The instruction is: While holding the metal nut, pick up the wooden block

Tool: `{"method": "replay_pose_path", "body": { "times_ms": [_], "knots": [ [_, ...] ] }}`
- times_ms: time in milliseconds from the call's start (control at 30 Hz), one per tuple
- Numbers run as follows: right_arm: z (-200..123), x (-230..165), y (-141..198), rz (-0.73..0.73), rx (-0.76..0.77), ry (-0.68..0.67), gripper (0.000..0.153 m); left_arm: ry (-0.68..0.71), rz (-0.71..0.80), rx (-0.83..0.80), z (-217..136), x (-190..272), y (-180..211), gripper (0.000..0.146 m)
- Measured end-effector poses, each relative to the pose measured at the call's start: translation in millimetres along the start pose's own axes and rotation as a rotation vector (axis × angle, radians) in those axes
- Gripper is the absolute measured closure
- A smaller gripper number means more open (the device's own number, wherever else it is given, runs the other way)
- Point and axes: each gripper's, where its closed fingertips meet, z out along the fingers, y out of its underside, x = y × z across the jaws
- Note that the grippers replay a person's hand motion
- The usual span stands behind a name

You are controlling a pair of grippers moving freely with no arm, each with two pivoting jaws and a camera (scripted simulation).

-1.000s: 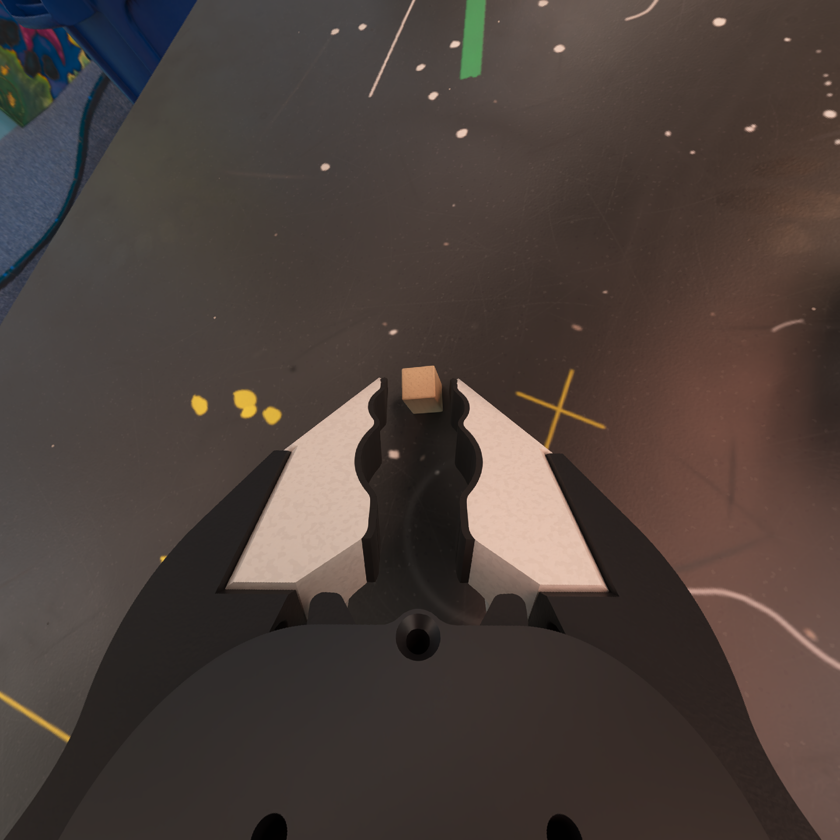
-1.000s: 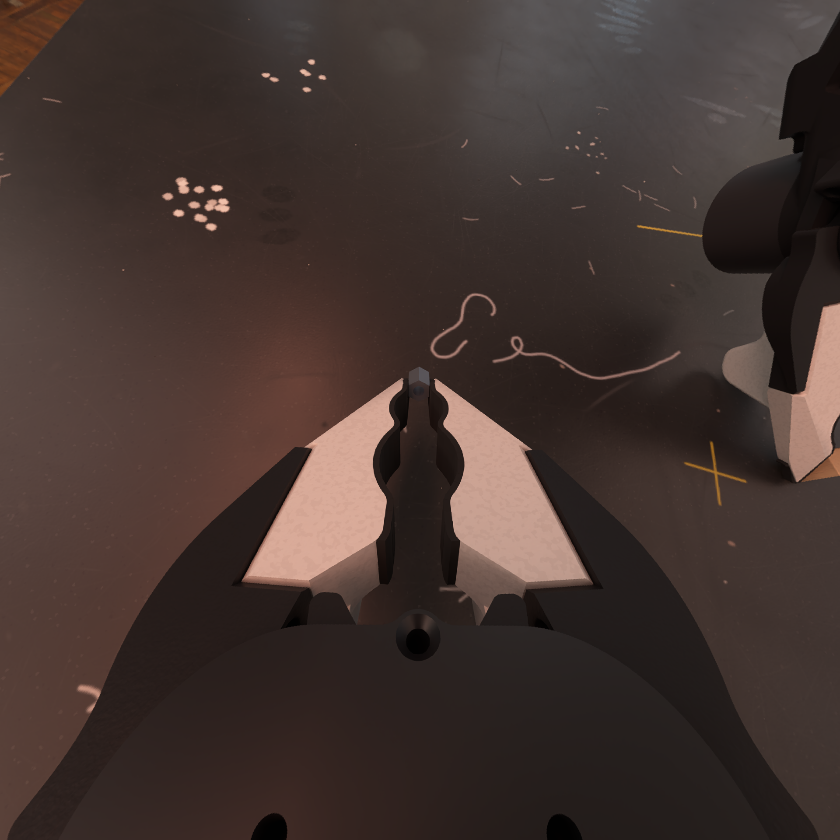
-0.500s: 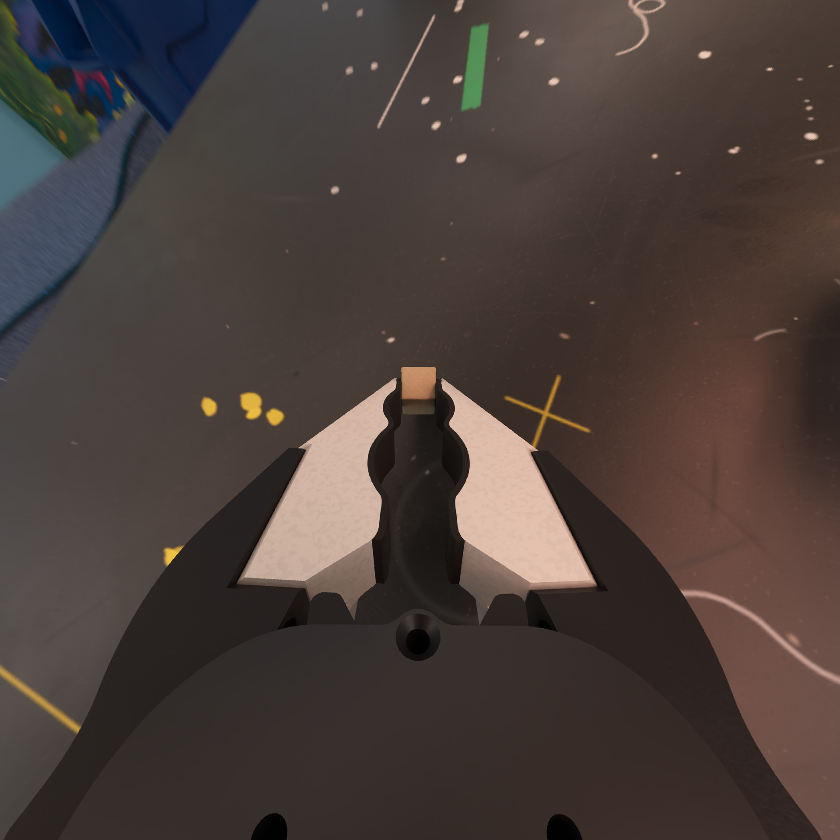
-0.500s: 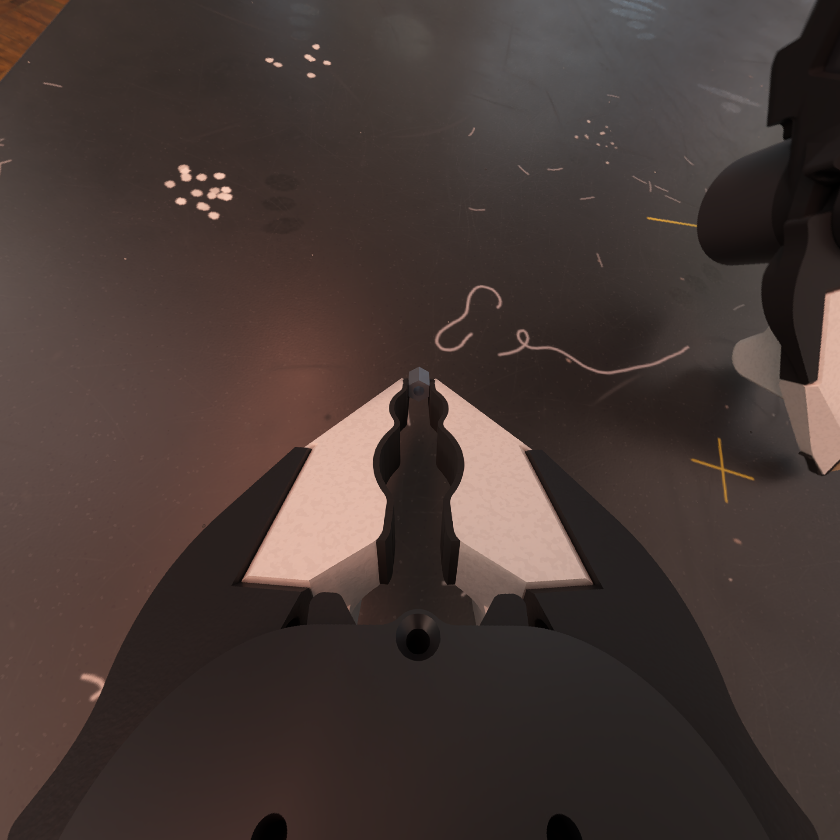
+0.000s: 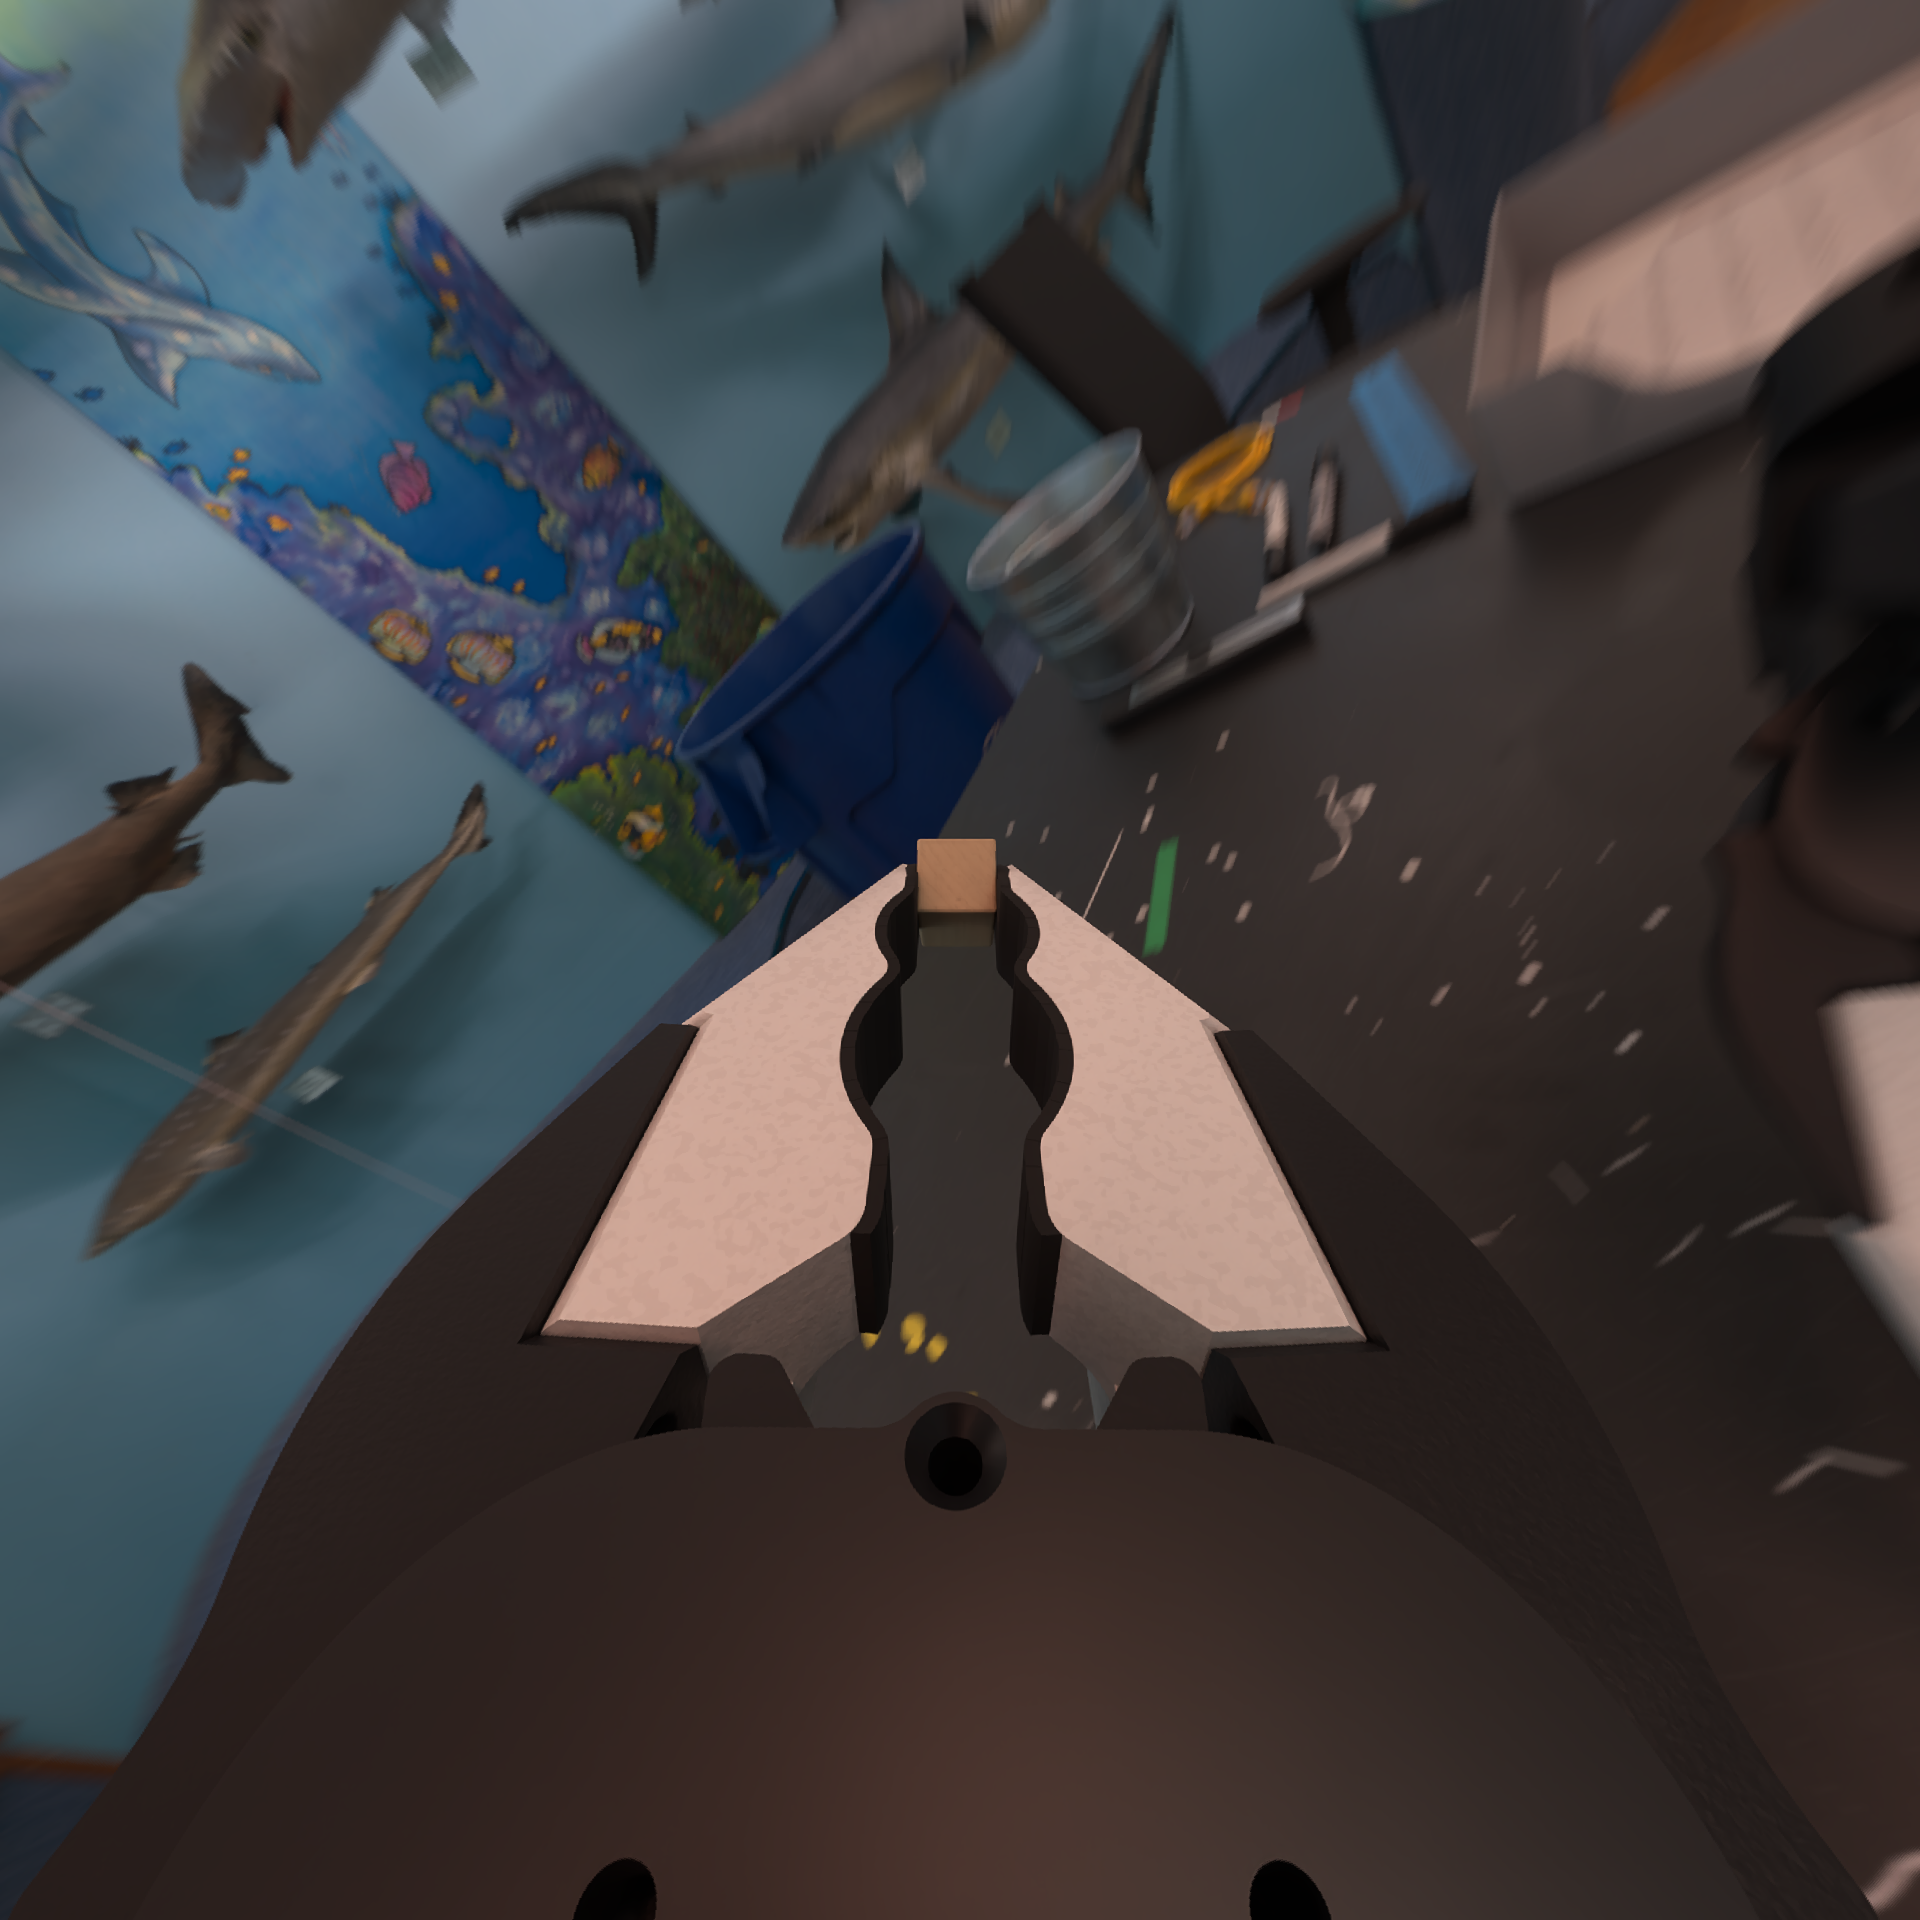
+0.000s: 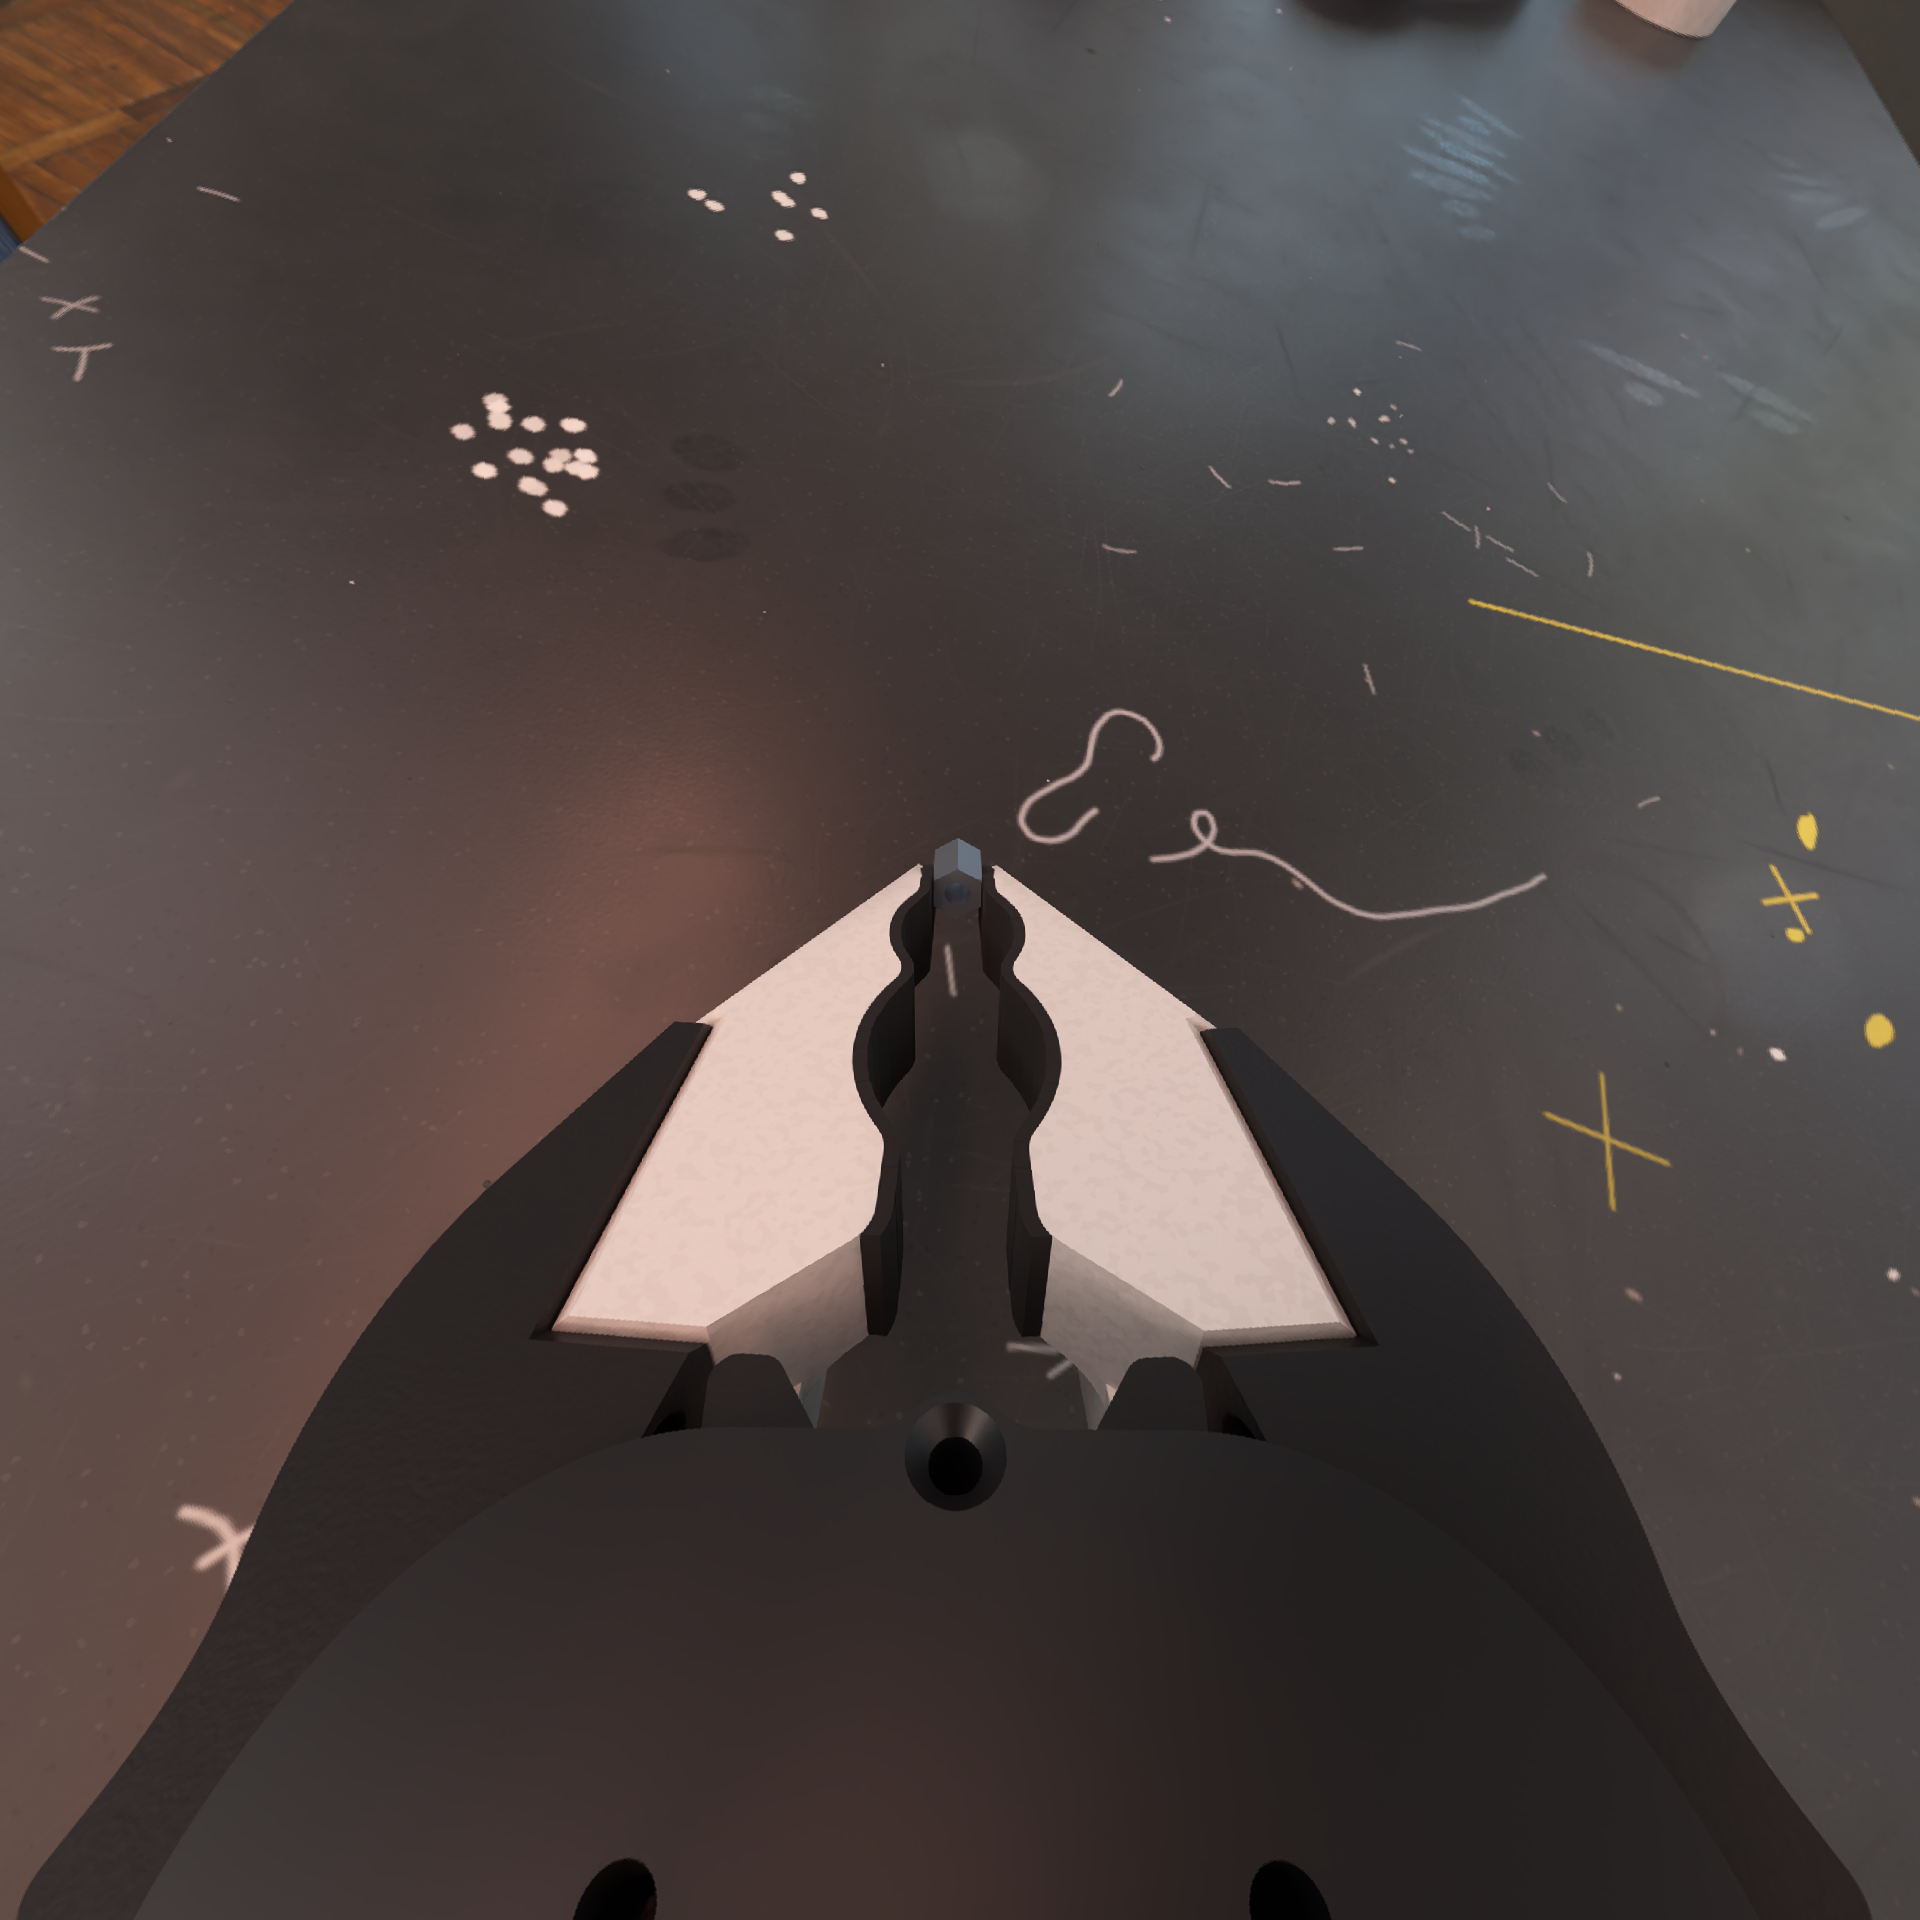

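Observation:
In the left wrist view my left gripper [image 5: 956, 883] is shut on the small tan wooden block [image 5: 956, 875], pinched at the fingertips and held well above the dark table [image 5: 1455, 935]. The view is tilted up and blurred. In the right wrist view my right gripper [image 6: 957, 883] is shut on the small grey metal nut [image 6: 957, 871], held at the fingertips above the dark table [image 6: 727, 675]. The left gripper shows only as a sliver at the top edge of the right wrist view [image 6: 1673, 12].
Past the table's far edge stand a blue bin [image 5: 831, 707] and a metal bucket [image 5: 1091, 571]. Small tools [image 5: 1299, 520] and a pale box [image 5: 1683, 270] lie at the far end. Wood floor [image 6: 94, 83] shows beyond the table's left corner.
My left gripper closed on the wooden block, lifted it off the table and tilted upward, so the room now shows. My right gripper kept hold of the nut and rose slightly.

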Motion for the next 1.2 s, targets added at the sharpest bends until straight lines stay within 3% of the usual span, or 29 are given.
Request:
{"method": "replay_pose_path", "body": {
  "times_ms": [100, 233, 333, 467, 600, 667, 700, 800, 867, 900, 1000, 1100, 1200],
  "knots": [
    [0.3, -0.5, 0.6, -0.003, -0.006, 0.000, 0.145, 0.061, -0.234, 0.177, -24.5, -7.5, -45.4, 0.133],
    [1.9, -1.6, 1.4, -0.016, -0.020, 0.002, 0.145, 0.294, -0.745, 0.538, -81.0, -36.6, -98.2, 0.133],
    [3.7, -3.0, 3.1, -0.035, -0.042, 0.006, 0.145, 0.448, -1.100, 0.802, -128.3, -74.4, -107.9, 0.133],
    [6.3, -4.1, 7.0, -0.044, -0.067, 0.005, 0.145, 0.555, -1.295, 0.945, -163.0, -105.7, -99.5, 0.133],
    [7.6, -4.3, 10.8, -0.049, -0.089, 0.006, 0.145, 0.651, -1.360, 0.975, -179.5, -115.0, -97.2, 0.133],
    [7.6, -5.0, 11.7, -0.058, -0.099, 0.008, 0.145, 0.578, -1.321, 0.853, -180.2, -117.3, -87.7, 0.133],
    [7.7, -5.3, 12.1, -0.063, -0.104, 0.010, 0.145, 0.475, -1.273, 0.730, -179.1, -119.5, -75.6, 0.133],
    [8.7, -6.9, 13.6, -0.081, -0.120, 0.013, 0.145, -0.091, -1.071, 0.153, -196.4, -139.7, 4.9, 0.133],
    [10.4, -8.8, 15.5, -0.081, -0.128, 0.004, 0.145, -0.496, -0.907, -0.225, -240.7, -156.8, 64.0, 0.133],
    [11.1, -9.3, 16.4, -0.081, -0.132, 0.002, 0.145, -0.615, -0.870, -0.362, -262.0, -159.6, 85.1, 0.133],
    [11.6, -7.7, 17.1, -0.086, -0.130, 0.013, 0.145, -0.654, -0.957, -0.543, -294.4, -150.9, 129.6, 0.133],
    [9.6, -1.0, 16.6, -0.090, -0.113, 0.050, 0.145, -0.635, -1.077, -0.848, -324.2, -126.7, 198.9, 0.133],
    [5.3, 10.5, 17.8, -0.103, -0.105, 0.122, 0.145, -0.532, -1.266, -1.050, -343.1, -93.5, 259.7, 0.133]
  ]
}}
